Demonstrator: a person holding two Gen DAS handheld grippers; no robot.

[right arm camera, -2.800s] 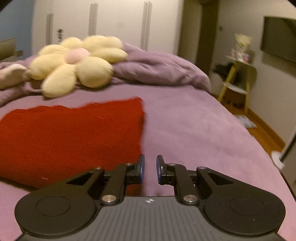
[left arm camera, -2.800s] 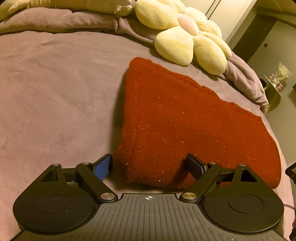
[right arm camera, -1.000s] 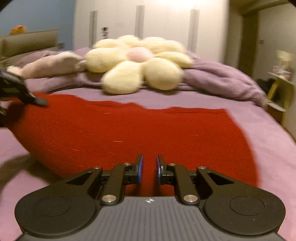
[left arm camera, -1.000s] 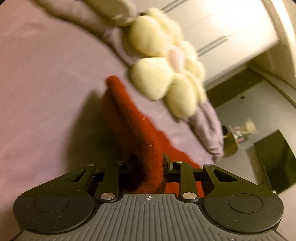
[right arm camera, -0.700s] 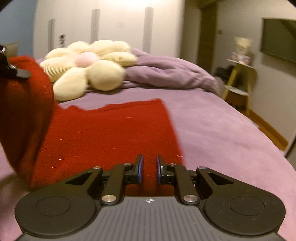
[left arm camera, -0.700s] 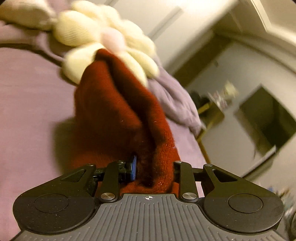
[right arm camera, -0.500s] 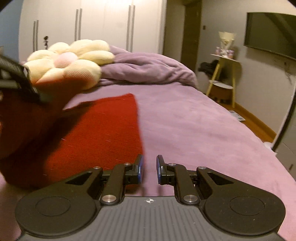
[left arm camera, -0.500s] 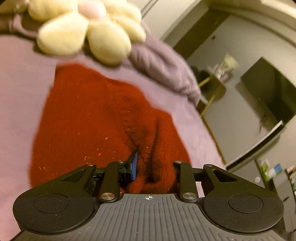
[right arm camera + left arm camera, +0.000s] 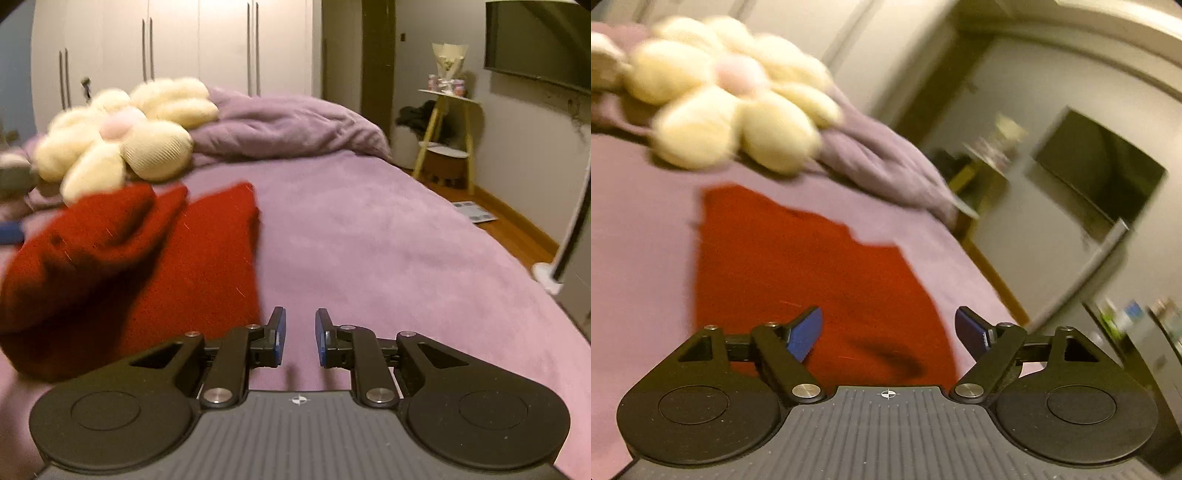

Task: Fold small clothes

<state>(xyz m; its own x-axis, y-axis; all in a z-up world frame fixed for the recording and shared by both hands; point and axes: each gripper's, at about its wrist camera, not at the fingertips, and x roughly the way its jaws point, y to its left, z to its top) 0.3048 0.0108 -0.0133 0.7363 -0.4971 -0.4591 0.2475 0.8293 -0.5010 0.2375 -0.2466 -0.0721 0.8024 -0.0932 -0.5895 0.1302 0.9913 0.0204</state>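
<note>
A red knit garment [image 9: 798, 266] lies on the purple bed, one side folded over onto the rest. In the right wrist view the folded layer [image 9: 110, 251] humps up on the left. My left gripper [image 9: 888, 332] is open and empty, hovering just above the garment's near edge. My right gripper [image 9: 299, 338] holds nothing, its jaws a narrow gap apart, over bare bed just right of the garment. A blue pad of the left gripper [image 9: 11, 232] shows at the left edge of the right wrist view.
A cream flower-shaped pillow [image 9: 122, 136] and a bunched purple duvet [image 9: 288, 125] lie at the head of the bed [image 9: 388, 236]. A yellow side table [image 9: 448, 140] stands by the right wall, under a wall TV [image 9: 539, 48]. Wardrobes stand behind.
My left gripper carried the garment's left side up and over to the right, then opened and let it go. The right gripper stayed nearly shut and only shifted its view.
</note>
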